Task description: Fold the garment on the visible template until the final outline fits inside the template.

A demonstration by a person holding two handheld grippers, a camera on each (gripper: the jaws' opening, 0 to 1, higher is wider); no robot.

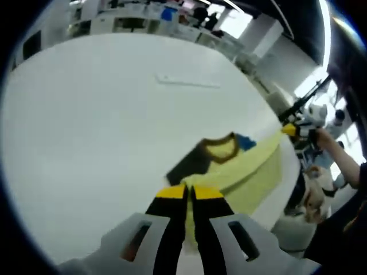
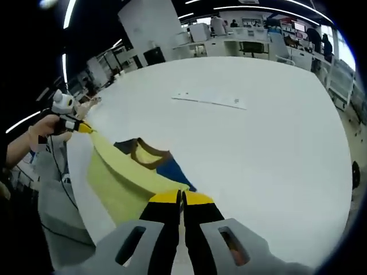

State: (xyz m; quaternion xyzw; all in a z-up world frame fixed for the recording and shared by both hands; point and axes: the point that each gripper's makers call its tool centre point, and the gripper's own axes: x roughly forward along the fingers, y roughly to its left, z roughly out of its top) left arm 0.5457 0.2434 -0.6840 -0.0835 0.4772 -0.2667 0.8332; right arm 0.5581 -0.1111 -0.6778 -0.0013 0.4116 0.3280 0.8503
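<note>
A yellow garment (image 1: 252, 172) with a brown collar (image 1: 221, 149) and a dark sleeve (image 1: 186, 163) lies partly on the white table (image 1: 103, 126), near its edge. My left gripper (image 1: 189, 192) is shut on the yellow cloth at one end. In the left gripper view, my right gripper (image 1: 292, 129), in a person's hand, pinches the far end. In the right gripper view, the right gripper (image 2: 181, 197) is shut on the garment (image 2: 120, 172), whose hem runs taut to the left gripper (image 2: 80, 126). A thin, flat white sheet (image 2: 209, 100) lies farther in on the table.
The table edge (image 2: 77, 172) runs just under the raised hem, with a grey stand and cables (image 2: 54, 195) below it. Desks, shelves and people stand far behind the table (image 2: 252, 34). A person's arm (image 1: 344, 166) reaches in from the right.
</note>
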